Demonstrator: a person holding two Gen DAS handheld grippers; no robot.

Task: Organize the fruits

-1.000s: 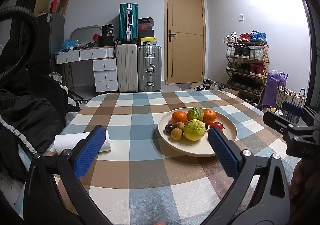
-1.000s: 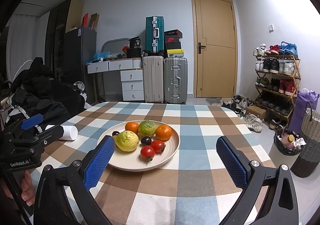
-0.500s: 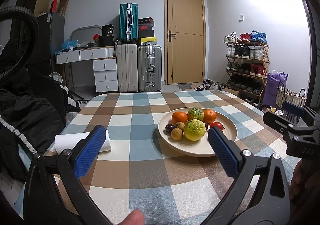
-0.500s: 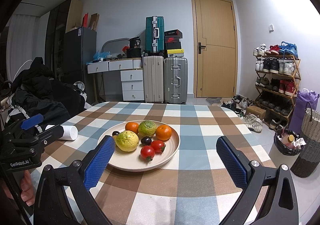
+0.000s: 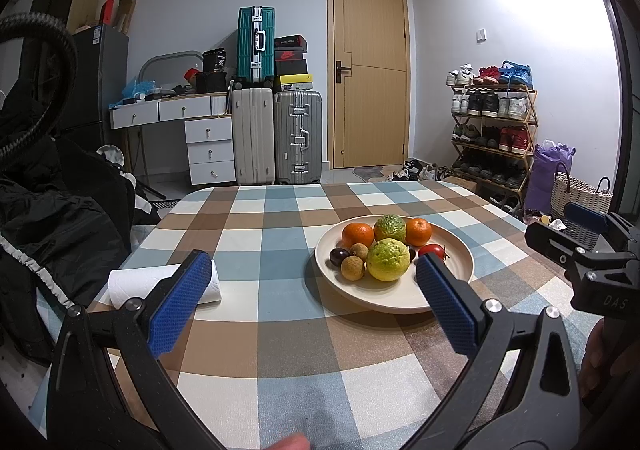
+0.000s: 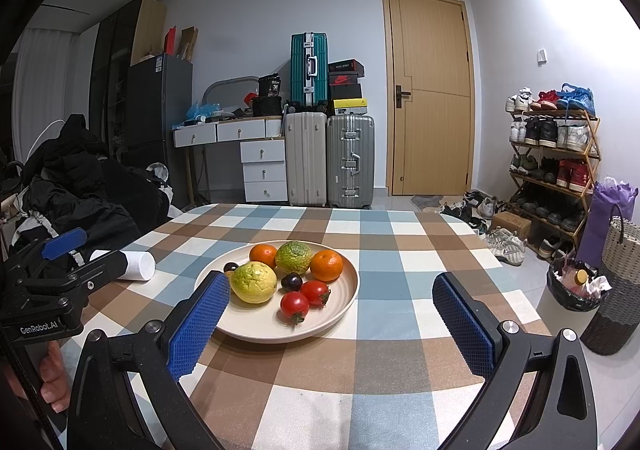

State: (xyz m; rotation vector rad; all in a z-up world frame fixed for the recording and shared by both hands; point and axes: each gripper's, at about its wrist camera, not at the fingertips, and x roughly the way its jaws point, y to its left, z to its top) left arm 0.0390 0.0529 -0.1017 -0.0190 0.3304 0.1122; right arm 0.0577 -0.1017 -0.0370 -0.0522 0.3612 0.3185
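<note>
Setting: lived-in home room | checked tablecloth point(image 6: 400, 250) on dining table | stacked suitcases point(image 6: 330, 159) | shoe rack point(image 6: 554, 153) full of sneakers | wooden door point(image 6: 432, 97) | white drawer desk point(image 6: 248, 149) | fridge point(image 6: 160, 109)

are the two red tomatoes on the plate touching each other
Touching. The right wrist view shows the two tomatoes pressed together with no gap on the plate.

Plate point(image 6: 344, 314) near rim partly hidden behind fingers point(image 6: 200, 318); small dark fruit point(image 6: 230, 267) mostly occluded, type indeterminable.
</note>
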